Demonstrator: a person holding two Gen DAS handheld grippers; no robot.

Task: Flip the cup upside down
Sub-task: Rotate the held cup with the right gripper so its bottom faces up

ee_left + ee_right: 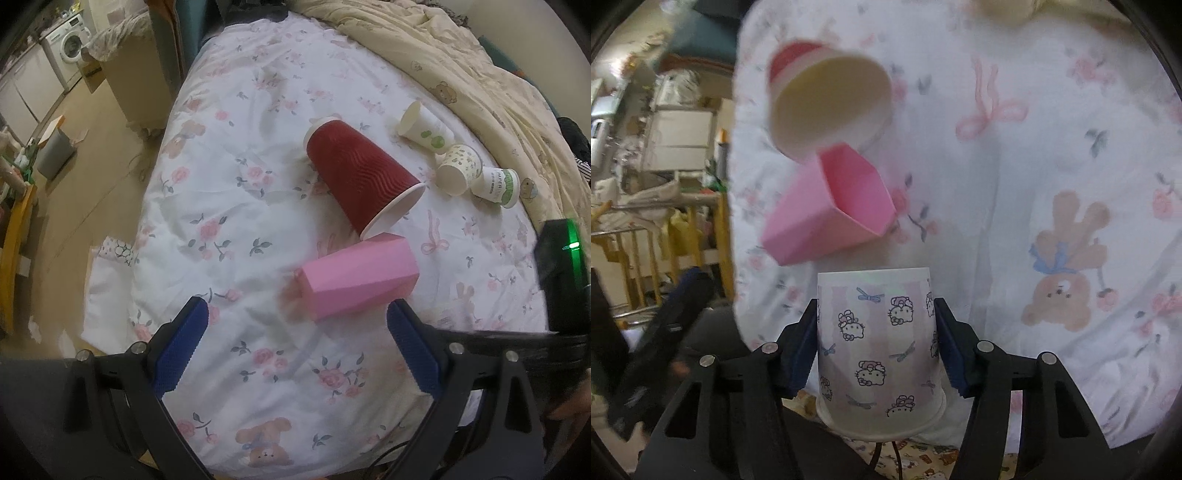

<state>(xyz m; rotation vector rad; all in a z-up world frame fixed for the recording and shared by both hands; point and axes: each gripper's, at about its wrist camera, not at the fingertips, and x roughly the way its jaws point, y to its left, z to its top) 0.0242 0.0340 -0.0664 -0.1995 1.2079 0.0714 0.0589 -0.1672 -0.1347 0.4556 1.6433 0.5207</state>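
My right gripper [877, 332] is shut on a white Hello Kitty paper cup [879, 347], held with its rim toward the camera and its base away, above the floral bedsheet [1034, 147]. My left gripper [295, 332] is open and empty, hovering just short of a pink faceted cup [358, 280] lying on its side; the pink cup also shows in the right wrist view [831, 206]. A red ribbed cup [362, 173] lies on its side beyond it, mouth toward the pink cup, and shows in the right wrist view [831, 103].
Three small white paper cups [458, 166] lie at the right near a beige quilt [480, 74]. The bed's left edge drops to the floor [92, 147]. The right gripper's body [561, 273] shows at the right. Cluttered shelves and a yellow rail [665, 221] stand left.
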